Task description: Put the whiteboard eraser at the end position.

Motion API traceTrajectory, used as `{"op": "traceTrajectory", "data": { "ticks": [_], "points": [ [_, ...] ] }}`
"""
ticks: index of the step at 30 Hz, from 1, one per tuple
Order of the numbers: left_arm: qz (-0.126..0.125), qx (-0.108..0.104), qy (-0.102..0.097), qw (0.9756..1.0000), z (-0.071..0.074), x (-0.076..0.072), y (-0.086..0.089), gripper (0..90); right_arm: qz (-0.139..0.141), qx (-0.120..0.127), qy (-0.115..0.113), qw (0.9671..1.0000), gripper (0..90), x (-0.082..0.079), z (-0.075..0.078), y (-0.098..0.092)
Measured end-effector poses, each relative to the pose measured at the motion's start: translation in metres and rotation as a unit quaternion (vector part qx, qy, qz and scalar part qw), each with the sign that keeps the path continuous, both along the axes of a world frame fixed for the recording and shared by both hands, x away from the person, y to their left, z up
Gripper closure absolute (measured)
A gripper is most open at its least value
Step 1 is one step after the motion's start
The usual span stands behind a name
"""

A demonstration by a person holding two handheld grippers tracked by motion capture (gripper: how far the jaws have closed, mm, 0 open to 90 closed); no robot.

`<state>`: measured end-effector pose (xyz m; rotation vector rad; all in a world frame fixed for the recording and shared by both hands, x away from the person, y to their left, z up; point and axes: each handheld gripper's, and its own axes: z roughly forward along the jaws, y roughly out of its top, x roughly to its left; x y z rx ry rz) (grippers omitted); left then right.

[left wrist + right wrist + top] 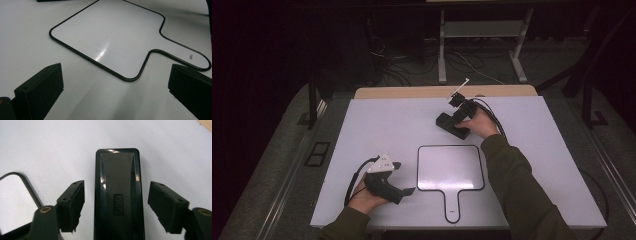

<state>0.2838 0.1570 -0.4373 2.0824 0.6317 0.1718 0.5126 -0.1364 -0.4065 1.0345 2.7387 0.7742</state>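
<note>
I have the right gripper [452,121] over the black eraser [117,195], which lies flat on the white worktop [377,125] toward its far edge; my jaws stand narrowly apart on either side, not pressing it. My left gripper [115,95], near the worktop's near-left corner, gapes wide beside the paddle-shaped whiteboard [107,37].

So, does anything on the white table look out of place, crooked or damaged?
Nothing stands out. The white paddle-shaped board with black rim lies flat and whole on the white table. The black rectangular eraser lies intact between the open jaws of the right gripper, untouched by them.
</note>
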Motion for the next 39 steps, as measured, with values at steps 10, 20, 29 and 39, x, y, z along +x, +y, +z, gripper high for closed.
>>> {"op": "traceTrajectory", "data": {
  "ticks": [10, 20, 29, 39],
  "points": [
    [0.002, 0.002, -0.001, 1.0000, -0.001, 0.002, 0.000, 0.0, 0.010, 0.014, -0.089, 0.9959, 19.3, -0.023, 0.009, 0.005],
    [0.003, 0.004, -0.002, 1.0000, 0.000, 0.000, 0.000, 0.0, -0.021, 0.055, -0.083, 0.9948, 16.7, -0.031, 0.017, -0.010],
    [0.006, -0.001, -0.002, 1.0000, 0.000, -0.001, 0.001, 0.0, -0.021, 0.079, -0.080, 0.9934, 11.0, -0.044, 0.021, -0.021],
    [0.015, -0.007, 0.001, 0.9999, 0.000, -0.001, 0.002, 0.0, -0.008, 0.095, -0.086, 0.9917, 0.8, -0.061, 0.021, -0.029]
  ]
}}
